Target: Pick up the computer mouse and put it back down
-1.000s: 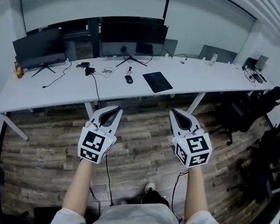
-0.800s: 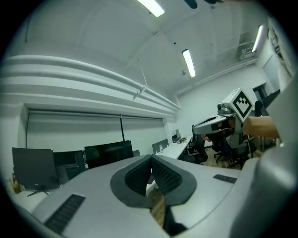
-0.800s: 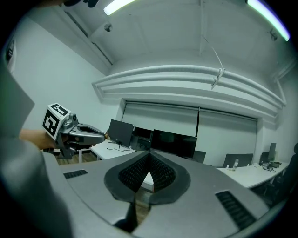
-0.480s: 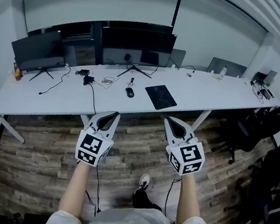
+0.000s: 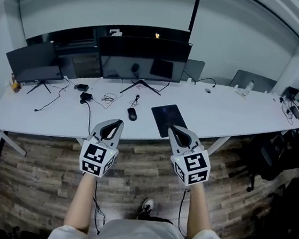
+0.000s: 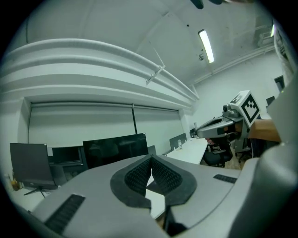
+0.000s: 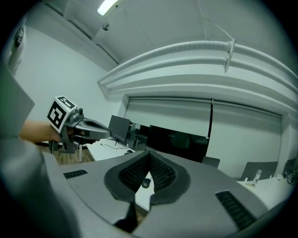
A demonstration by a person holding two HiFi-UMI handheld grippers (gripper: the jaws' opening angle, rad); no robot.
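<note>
A small black computer mouse [image 5: 132,114] lies on the long white desk [image 5: 42,117], left of a black mouse pad [image 5: 169,118]. In the right gripper view the mouse [image 7: 146,183] shows small through the gap below the jaw tips. My left gripper [image 5: 115,122] hovers just short of the desk's near edge, shut and holding nothing. My right gripper [image 5: 177,129] reaches over the desk's near edge by the pad, also shut and holding nothing. Each gripper appears in the other's view: the right gripper [image 6: 209,129] and the left gripper [image 7: 95,130].
Three dark monitors [image 5: 143,54] stand along the back of the desk, with cables and a small adapter [image 5: 85,96] to the left. Office chairs [image 5: 277,152] crowd the right side. Wooden floor [image 5: 42,168] lies below me.
Both grippers have moved forward toward the desk, from over the open floor to its near edge. The desk and mouse now sit closer and lower in the head view.
</note>
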